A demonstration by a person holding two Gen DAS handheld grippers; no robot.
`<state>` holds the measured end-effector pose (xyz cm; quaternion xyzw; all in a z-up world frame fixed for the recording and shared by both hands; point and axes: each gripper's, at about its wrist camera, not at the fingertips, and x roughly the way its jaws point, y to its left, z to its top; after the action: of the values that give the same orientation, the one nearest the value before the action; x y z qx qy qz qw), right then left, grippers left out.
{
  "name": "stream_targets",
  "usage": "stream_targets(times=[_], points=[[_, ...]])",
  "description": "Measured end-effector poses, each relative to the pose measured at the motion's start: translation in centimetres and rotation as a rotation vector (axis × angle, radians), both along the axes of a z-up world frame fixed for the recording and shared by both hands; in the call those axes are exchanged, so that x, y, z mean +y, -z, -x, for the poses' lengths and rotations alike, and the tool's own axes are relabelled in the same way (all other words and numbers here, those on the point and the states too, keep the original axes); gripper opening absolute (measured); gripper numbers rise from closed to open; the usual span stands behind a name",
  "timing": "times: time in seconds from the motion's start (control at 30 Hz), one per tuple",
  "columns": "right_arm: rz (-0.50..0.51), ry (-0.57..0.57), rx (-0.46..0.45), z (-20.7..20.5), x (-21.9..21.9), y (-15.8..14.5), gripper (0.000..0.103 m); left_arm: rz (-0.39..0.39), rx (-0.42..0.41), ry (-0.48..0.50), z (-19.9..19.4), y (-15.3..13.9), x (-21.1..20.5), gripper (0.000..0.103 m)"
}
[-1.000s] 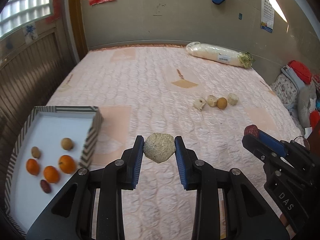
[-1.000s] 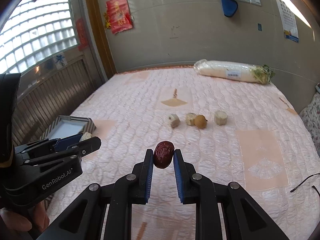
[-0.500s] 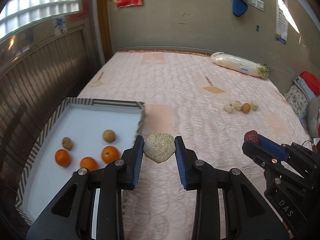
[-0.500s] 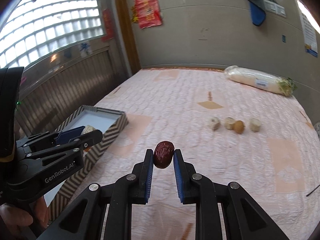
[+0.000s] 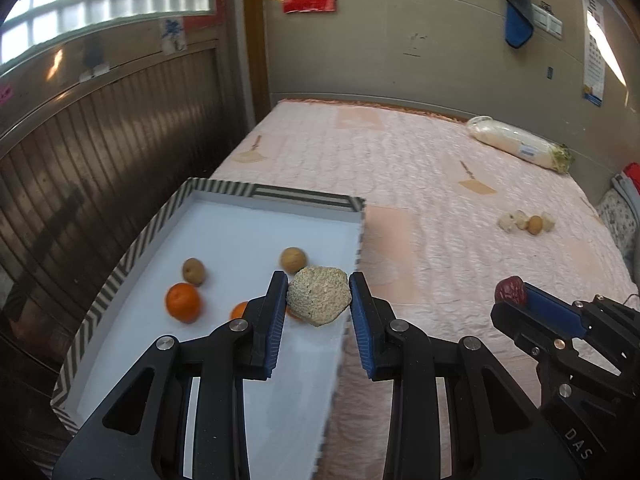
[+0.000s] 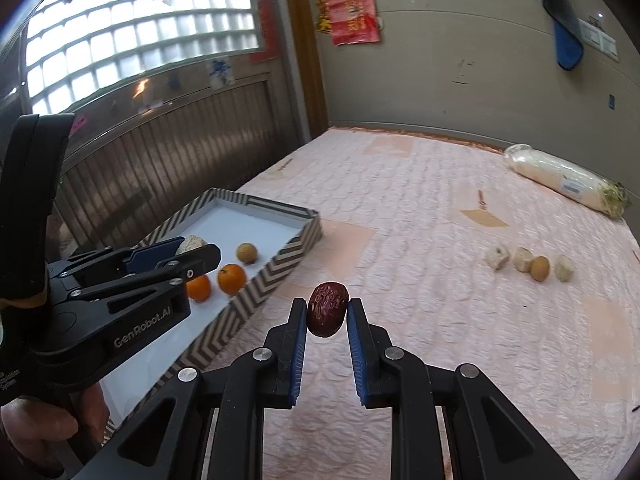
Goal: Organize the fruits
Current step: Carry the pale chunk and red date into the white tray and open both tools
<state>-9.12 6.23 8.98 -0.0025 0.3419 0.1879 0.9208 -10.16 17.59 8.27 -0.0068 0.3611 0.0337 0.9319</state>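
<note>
A: Largest item first?

B: The bed (image 5: 420, 184), covered in a pink quilted spread. It carries everything else.

A: Next?

B: A long wrapped white bundle (image 5: 516, 146) lies at the bed's far right side, near the wall. Then the tray (image 5: 280, 196), white inside with a striped rim, at the bed's left edge.

A: Tray contents?

B: Oranges (image 5: 183, 303) and two small brown fruits (image 5: 293, 259), partly hidden behind the fingers in the left wrist view.

A: State of the left hand-held gripper (image 5: 319, 300)?

B: Pinching a pale, rough-textured lump (image 5: 319, 299) between its blue pads, raised above the tray's near right part.

A: And the right hand-held gripper (image 6: 327, 315)?

B: Pinching a wrinkled dark-red date (image 6: 327, 314), pressed narrow on it. It is raised above the bedspread, to the right of the tray and apart from its striped wall.

A: Remaining loose items?

B: A row of four small pieces (image 6: 530, 264) on the spread, well apart from the tray: three pale, one brown.
</note>
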Motion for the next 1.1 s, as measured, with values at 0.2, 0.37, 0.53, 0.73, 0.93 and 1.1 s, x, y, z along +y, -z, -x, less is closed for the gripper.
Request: stream_targets(times=[0.2,0.37,0.53,0.73,0.93,1.1], points=[[0.008,-0.052,0.004,0.0,2.2,0.1,0.019,-0.002,0.003,-0.047,0.4,0.4,2.2,0.031],[0.017,-0.098,0.005,0.1,4.1,0.2,0.019,0.007,0.016,-0.093,0.6,0.9,4.4,0.031],[0.027,-0.131,0.014,0.0,5.7,0.5,0.019,0.011,0.02,-0.13,1.1,1.3,6.3,0.031],[0.041,-0.162,0.019,-0.4,7.7,0.8,0.019,0.018,0.022,-0.154,1.6,1.5,7.8,0.031],[0.054,-0.191,0.035,-0.5,9.3,1.3,0.019,0.027,0.036,-0.175,2.2,2.1,9.2,0.031],[0.061,-0.227,0.057,-0.8,10.9,2.0,0.019,0.043,0.058,-0.187,2.3,2.6,10.4,0.031]])
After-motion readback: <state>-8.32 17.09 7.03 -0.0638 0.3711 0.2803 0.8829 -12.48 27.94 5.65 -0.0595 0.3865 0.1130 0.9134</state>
